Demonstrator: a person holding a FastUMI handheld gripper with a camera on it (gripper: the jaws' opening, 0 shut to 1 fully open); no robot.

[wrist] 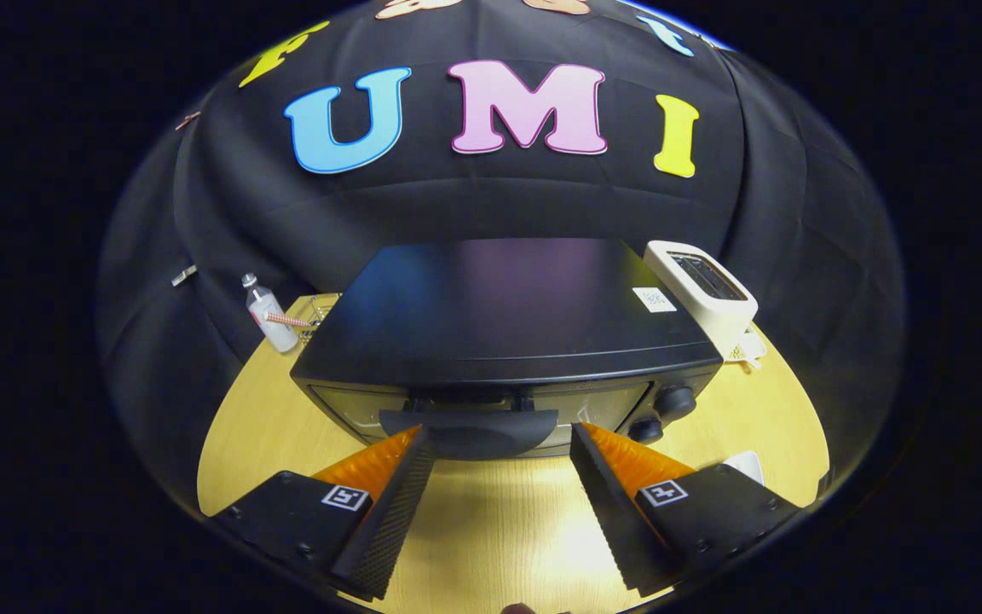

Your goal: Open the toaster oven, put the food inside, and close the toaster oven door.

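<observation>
Gripper [499,439] spread wide, its fingertips flanking the toaster oven's door handle [468,424].

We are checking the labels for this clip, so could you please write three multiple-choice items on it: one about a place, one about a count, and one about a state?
1. Where does the white toaster stand?
A. beside the toaster oven's knob end, toward the booth wall
B. on top of the toaster oven
C. between the gripper's fingers

2. How many round knobs show on the front of the toaster oven?
A. none
B. two
C. five

3. What state is the gripper in?
A. shut on the door handle
B. shut on a bottle
C. open, one finger on each side of the door handle

Answers:
1. A, since it sits on the wooden table past the oven's corner.
2. B, since one knob sits above another.
3. C, since the handle lies in the wide gap between the fingers and neither presses on it; the door looks closed.
</observation>
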